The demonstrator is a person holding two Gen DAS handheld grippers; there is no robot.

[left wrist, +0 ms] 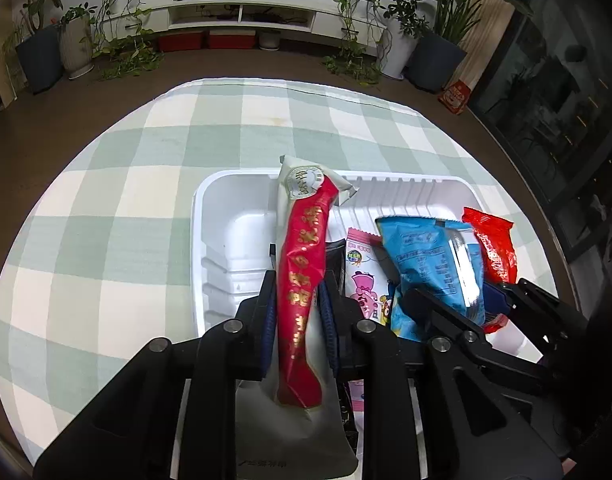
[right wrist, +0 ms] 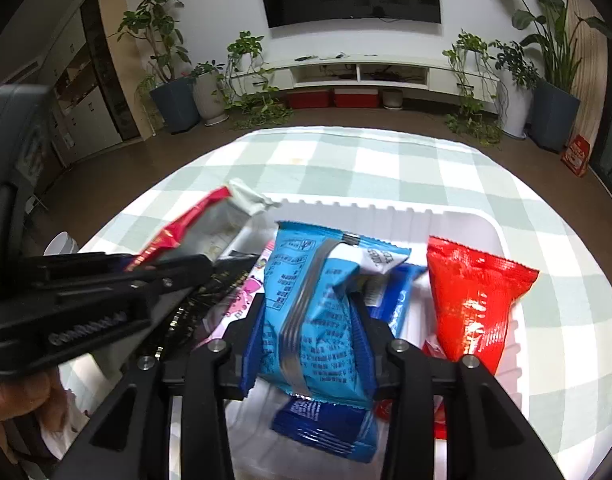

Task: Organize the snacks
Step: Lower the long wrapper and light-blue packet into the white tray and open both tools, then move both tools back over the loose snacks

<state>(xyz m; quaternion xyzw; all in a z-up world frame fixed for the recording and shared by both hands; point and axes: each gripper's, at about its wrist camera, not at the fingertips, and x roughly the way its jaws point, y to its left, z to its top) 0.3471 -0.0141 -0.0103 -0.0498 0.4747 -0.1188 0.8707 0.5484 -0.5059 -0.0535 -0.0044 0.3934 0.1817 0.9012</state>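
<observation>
We've got the left gripper (left wrist: 297, 300) clamped on a long red-and-white packet (left wrist: 304, 264), blue pads pressing both its sides approx mid-length. The packet stands nearly upright, top end leaning toward the far wall of the white tray (left wrist: 214, 216), bottom end down between the gripper's arms. It hangs over the tray's left part, where the floor is bare white.

The right gripper (right wrist: 308, 332) is closed on a light-blue packet (right wrist: 318, 300), held upright w/ its back seam facing the right wrist cam, pads squeezing it on the left and right. It sits over the middle of the tray (right wrist: 486, 220). Under it, nearer to us, lies a dark-blue packet (right wrist: 326, 428) on the tray floor.

Right of the light-blue one stands a red packet (right wrist: 470, 300), just beside the tray's right wall. On the left, betw. the two held packets, there's a pink packet (left wrist: 362, 272) w/ a cartoon print and a black packet (right wrist: 210, 292) w/ gold lettering; we can't tell if those two touch.

The tray rests on a green-and-white checked tablecloth (left wrist: 146, 160). In the right wrist view the left gripper (right wrist: 146, 272) comes in from the left, w/ a hand (right wrist: 22, 404) behind it at the near-left corner.
</observation>
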